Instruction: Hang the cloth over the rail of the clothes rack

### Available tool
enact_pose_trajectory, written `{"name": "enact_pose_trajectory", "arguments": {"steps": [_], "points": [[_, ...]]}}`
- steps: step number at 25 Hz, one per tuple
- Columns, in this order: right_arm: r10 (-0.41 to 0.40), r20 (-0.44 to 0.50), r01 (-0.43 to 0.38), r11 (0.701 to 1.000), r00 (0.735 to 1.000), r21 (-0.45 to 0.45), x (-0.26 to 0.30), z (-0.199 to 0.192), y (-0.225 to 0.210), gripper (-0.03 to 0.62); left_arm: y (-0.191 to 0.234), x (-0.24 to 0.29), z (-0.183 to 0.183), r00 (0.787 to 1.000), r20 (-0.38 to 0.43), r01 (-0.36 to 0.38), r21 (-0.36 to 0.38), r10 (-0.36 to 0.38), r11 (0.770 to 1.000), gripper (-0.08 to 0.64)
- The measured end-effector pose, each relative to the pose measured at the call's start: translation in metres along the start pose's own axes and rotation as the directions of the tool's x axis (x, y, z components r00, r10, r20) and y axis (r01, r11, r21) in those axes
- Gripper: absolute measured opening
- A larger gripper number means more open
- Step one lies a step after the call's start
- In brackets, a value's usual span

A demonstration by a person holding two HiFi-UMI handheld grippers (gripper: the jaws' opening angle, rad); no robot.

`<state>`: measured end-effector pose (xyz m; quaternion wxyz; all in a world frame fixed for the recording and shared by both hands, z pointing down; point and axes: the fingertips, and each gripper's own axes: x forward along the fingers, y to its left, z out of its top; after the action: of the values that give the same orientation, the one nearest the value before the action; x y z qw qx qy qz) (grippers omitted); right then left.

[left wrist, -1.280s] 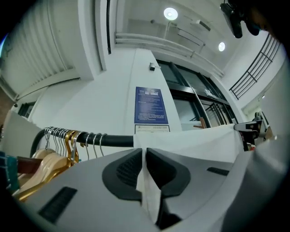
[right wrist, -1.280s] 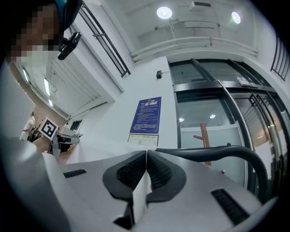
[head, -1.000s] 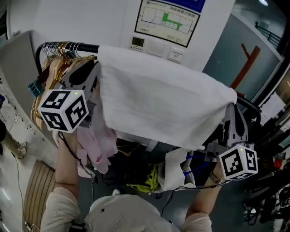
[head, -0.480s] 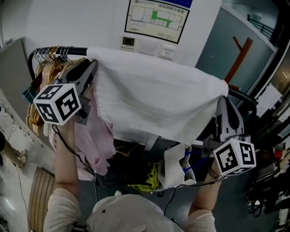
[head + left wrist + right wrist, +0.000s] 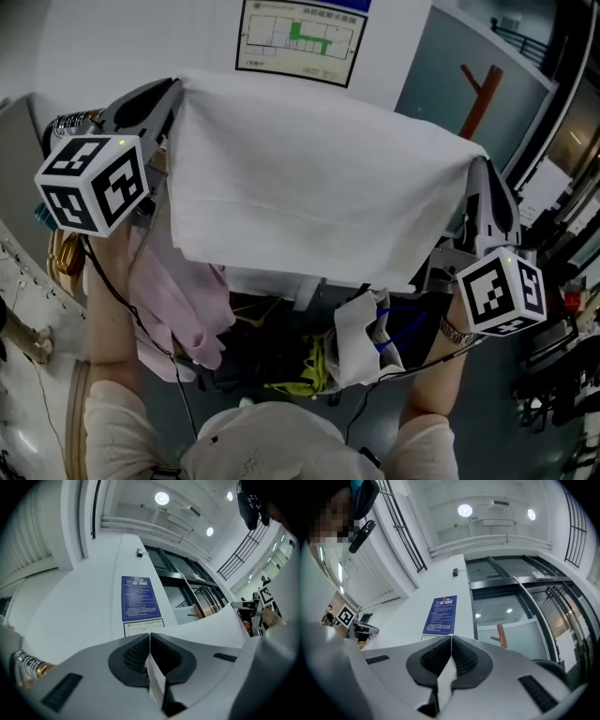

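- Head view: a wide white cloth (image 5: pixel 300 178) hangs spread between the two claws, high in front of a pale wall. The left claw (image 5: pixel 169 89) pinches its upper left corner and the right claw (image 5: pixel 480 173) its upper right corner. The rail itself cannot be made out behind the cloth. A framed wall chart with green marks (image 5: pixel 298 33) hangs just above the cloth's top edge. At the left is a bunch of gold-coloured hangers (image 5: pixel 64 255), and a pale pink garment (image 5: pixel 183 300) hangs below the cloth's lower left corner. A red-brown wooden post (image 5: pixel 476 94) stands before a grey-green panel at the right.
- Left gripper view: the left claw's jaws are closed on a thin fold of the white cloth, which runs down between the ribbed pads. Beyond them are a white wall with a blue printed notice (image 5: pixel 139 598), dark-framed glass doors and round ceiling lamps (image 5: pixel 162 498).
- Right gripper view: the right claw's jaws are pressed together on a narrow strip of the cloth. Behind are the same blue notice, the glass doors, the post and a white ceiling.
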<state>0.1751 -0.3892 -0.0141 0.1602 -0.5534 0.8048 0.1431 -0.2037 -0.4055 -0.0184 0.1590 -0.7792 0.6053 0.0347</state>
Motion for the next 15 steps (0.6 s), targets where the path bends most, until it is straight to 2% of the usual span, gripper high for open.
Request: {"name": "enact_pose_trajectory", "arguments": {"steps": [3, 5, 6, 8, 11, 13, 15], "points": [[0.104, -0.173, -0.083, 0.989, 0.979, 0.125, 0.004, -0.04, 0.007, 0.02, 0.005, -0.004, -0.012, 0.999, -0.018, -0.03, -0.021, 0.03, 0.999, 0.02], [0.157, -0.2, -0.119, 0.975, 0.967, 0.189, -0.008, -0.062, 0.015, 0.02, 0.011, -0.02, -0.031, 0.999, -0.025, -0.047, -0.066, 0.045, 0.997, 0.021], [0.167, -0.203, -0.131, 0.975, 0.965, 0.18, -0.014, -0.069, 0.019, 0.02, 0.013, -0.026, -0.038, 0.999, -0.03, -0.048, -0.085, 0.046, 0.995, 0.021], [0.162, -0.186, -0.145, 0.984, 0.969, 0.1, -0.016, -0.07, 0.027, 0.02, 0.018, -0.03, -0.041, 0.998, -0.03, -0.056, -0.099, 0.053, 0.994, 0.021], [0.102, -0.147, -0.107, 0.994, 0.984, -0.025, -0.008, -0.054, 0.026, 0.02, 0.019, -0.031, -0.032, 0.997, -0.024, -0.072, -0.07, 0.07, 0.995, 0.02], [0.077, -0.161, -0.083, 0.996, 0.984, -0.031, -0.006, -0.052, 0.021, 0.02, 0.014, -0.034, -0.035, 0.997, -0.036, -0.068, -0.05, 0.066, 0.996, 0.021], [0.079, -0.178, -0.08, 0.997, 0.981, 0.001, -0.009, -0.058, 0.018, 0.02, 0.009, -0.037, -0.048, 0.996, -0.06, -0.065, -0.037, 0.063, 0.997, 0.021]]}}
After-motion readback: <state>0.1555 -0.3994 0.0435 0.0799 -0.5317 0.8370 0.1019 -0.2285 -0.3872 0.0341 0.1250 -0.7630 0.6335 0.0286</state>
